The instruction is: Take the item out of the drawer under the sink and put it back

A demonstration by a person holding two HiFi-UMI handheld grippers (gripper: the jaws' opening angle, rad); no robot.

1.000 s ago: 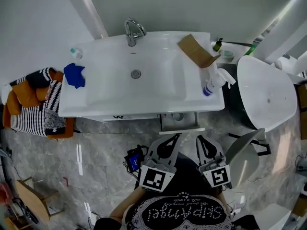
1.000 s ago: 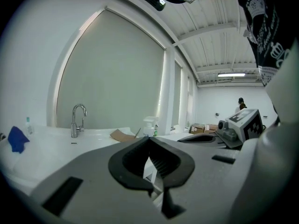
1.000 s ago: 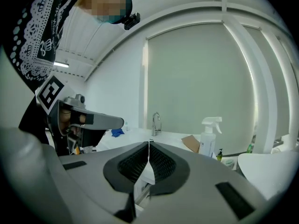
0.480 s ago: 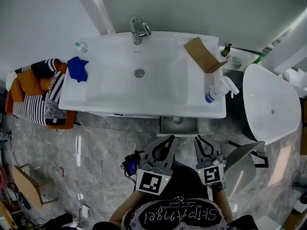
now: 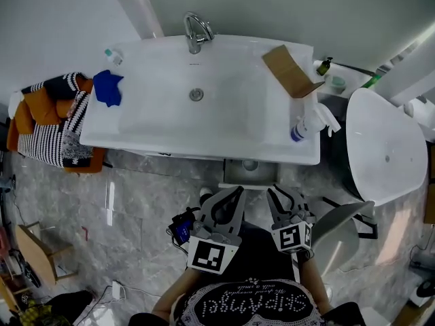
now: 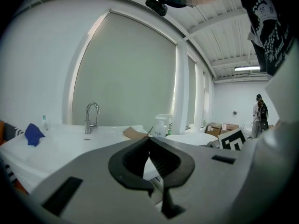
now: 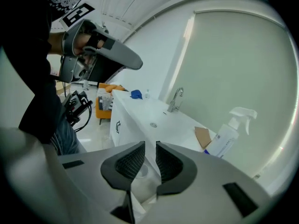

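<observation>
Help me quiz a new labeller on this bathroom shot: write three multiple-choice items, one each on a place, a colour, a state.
1. Where does the blue cloth lie?
A. in the basin
B. on the sink's left end
C. on the floor
2. What colour is the cardboard piece?
A. green
B. red
C. brown
3. The drawer under the sink is:
A. pulled open
B. shut
C. taken out
Key: 1 B, it lies left of the basin; 2 C, plain brown; 3 A, its inside shows below the sink's edge.
</observation>
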